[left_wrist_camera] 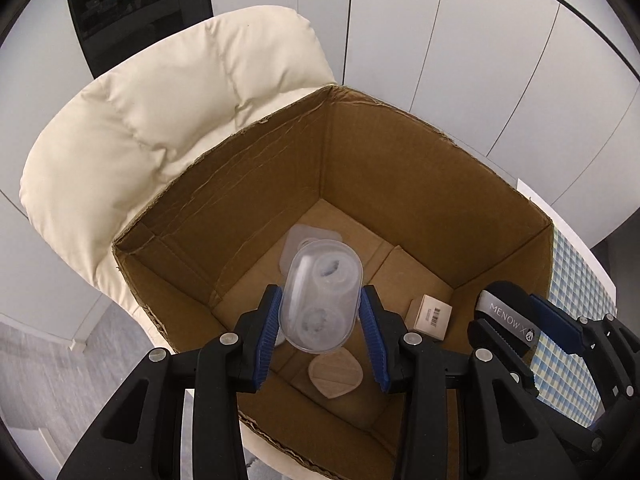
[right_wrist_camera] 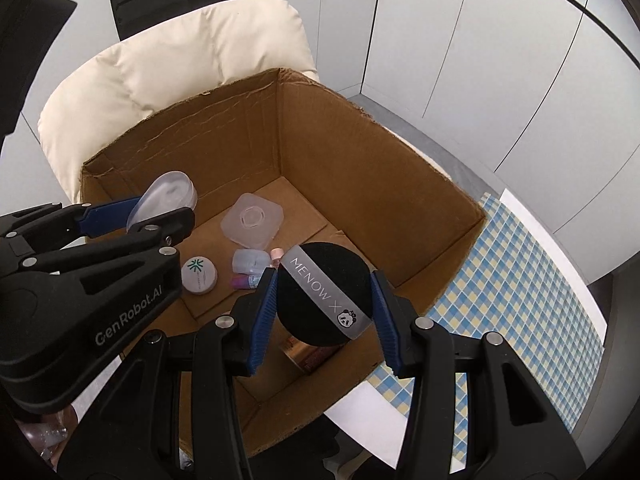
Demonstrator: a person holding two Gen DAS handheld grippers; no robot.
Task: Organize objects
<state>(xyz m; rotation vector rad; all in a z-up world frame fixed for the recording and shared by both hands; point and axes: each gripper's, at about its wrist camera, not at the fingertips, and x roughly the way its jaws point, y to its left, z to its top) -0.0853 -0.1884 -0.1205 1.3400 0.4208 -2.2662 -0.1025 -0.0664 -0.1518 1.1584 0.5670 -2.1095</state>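
Both grippers tilt down over cardboard box: left gripper clamps clear case, right gripper clamps black puff.

Both wrist views steeply down, close above shared cardboard box, side by side

The box is matt brown corrugated cardboard with rough torn rims. The case is clear glossy plastic. The puff looks like soft matt black sponge with a smooth grey ribbon. The cushion is cream quilted cloth.
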